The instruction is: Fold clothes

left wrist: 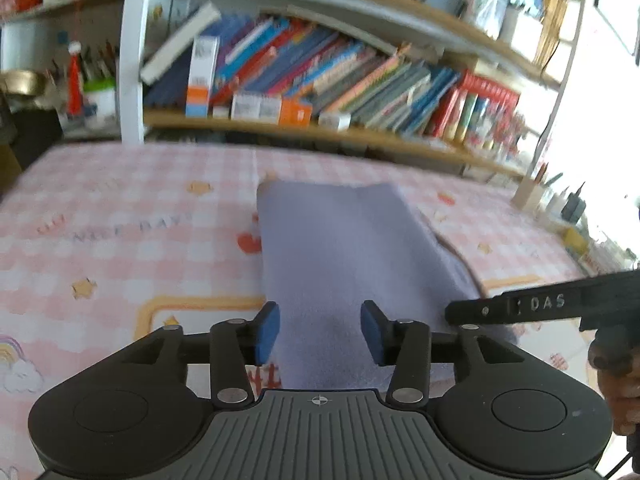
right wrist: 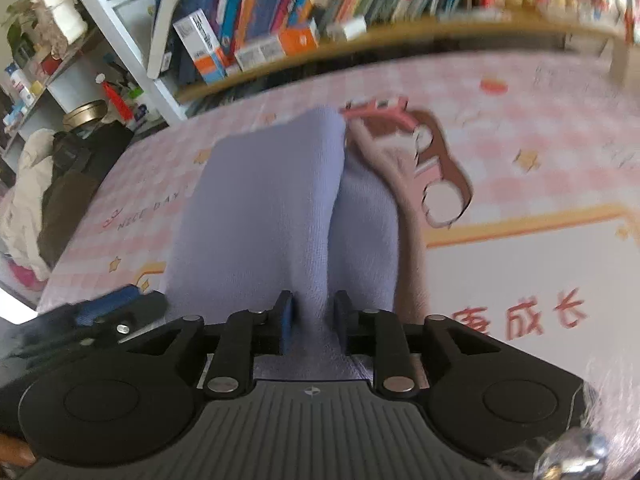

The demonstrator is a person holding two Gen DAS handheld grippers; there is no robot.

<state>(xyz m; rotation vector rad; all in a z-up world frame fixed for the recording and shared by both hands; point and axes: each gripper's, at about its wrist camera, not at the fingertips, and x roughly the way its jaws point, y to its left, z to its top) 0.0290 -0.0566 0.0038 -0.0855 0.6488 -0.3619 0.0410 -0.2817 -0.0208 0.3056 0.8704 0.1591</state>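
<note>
A lavender cloth [left wrist: 344, 248] lies folded in a long strip on the pink checked table cover [left wrist: 120, 216]. My left gripper [left wrist: 320, 332] is open, its blue pads [left wrist: 268, 332] standing either side of the cloth's near end without pinching it. My right gripper [right wrist: 314, 320] is shut on the near edge of the same cloth [right wrist: 272, 200], which rises in a ridge between the pads. The right gripper's finger also shows in the left wrist view [left wrist: 520, 308], at the cloth's right edge. The left gripper's blue pad shows at the left of the right wrist view [right wrist: 108, 304].
A bookshelf [left wrist: 320, 80] full of books stands along the table's far side. A pen holder [left wrist: 532, 192] and small items sit at the far right edge. A chair with clothes [right wrist: 36, 200] stands off the table's left end.
</note>
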